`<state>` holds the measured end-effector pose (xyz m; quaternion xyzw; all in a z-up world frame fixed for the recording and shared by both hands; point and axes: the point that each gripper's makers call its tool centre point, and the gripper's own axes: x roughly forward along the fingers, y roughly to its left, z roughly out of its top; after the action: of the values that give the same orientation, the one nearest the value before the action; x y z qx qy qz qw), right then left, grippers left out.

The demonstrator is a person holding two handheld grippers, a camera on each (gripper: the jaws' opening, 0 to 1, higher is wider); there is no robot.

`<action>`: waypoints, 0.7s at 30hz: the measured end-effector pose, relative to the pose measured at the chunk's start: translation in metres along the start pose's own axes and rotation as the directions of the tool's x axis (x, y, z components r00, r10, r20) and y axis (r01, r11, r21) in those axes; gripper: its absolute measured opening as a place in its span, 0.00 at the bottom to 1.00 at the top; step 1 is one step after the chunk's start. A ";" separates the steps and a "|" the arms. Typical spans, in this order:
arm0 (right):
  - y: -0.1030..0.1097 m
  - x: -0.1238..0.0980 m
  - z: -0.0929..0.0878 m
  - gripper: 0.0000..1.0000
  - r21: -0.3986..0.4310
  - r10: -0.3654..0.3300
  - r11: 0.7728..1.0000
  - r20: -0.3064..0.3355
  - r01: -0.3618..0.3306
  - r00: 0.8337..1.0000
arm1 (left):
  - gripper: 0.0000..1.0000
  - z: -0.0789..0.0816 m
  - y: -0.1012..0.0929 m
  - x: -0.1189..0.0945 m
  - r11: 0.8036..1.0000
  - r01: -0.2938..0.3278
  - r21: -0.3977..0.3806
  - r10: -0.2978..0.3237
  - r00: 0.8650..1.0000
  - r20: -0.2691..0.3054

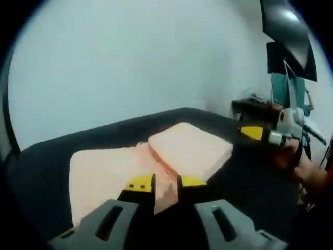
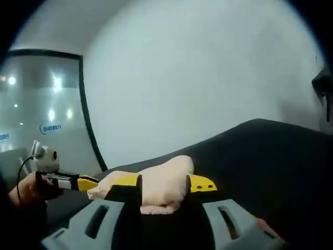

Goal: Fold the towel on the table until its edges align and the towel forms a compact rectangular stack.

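A peach towel [image 1: 187,148] lies on the dark table [image 1: 244,177]. Its right half is a thicker folded layer, its left half is flat, and a crease runs between them. My left gripper [image 1: 166,183] is at the towel's near edge by the crease, its yellow-tipped jaws shut on the cloth. My right gripper [image 1: 260,134], held by a hand, reaches in at the towel's right corner. In the right gripper view the towel [image 2: 166,169] bulges as a lump filling the gap of the right gripper [image 2: 164,183]. The left gripper [image 2: 83,182] sits at the lump's left end.
A plain white wall [image 1: 130,62] stands behind the table. Black equipment [image 1: 291,47] and a teal object [image 1: 283,88] rise past the table's right end. A glass partition [image 2: 41,114] stands on the left side. Bare dark tabletop [image 2: 260,151] stretches to the right.
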<state>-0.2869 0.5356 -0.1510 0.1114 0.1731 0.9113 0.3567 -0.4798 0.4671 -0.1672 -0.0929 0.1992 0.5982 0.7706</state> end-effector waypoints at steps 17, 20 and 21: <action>-0.002 0.001 -0.008 0.27 -0.007 -0.010 1.000 -0.030 0.010 1.000 | 0.08 -0.021 -0.026 0.012 0.895 0.113 0.432 -0.078 0.992 -0.097; -0.005 0.000 -0.007 0.27 -0.009 -0.020 1.000 -0.027 0.020 0.999 | 0.17 -0.040 -0.061 0.003 0.863 0.270 0.427 -0.215 0.961 -0.173; -0.008 -0.001 -0.004 0.27 0.010 -0.029 1.000 -0.016 0.029 0.999 | 0.18 -0.040 -0.051 0.002 0.866 0.250 0.434 -0.194 0.966 -0.168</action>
<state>-0.2827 0.5396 -0.1585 0.1032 0.1821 0.9060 0.3679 -0.4384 0.4398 -0.2085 0.0308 0.3661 0.4361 0.8215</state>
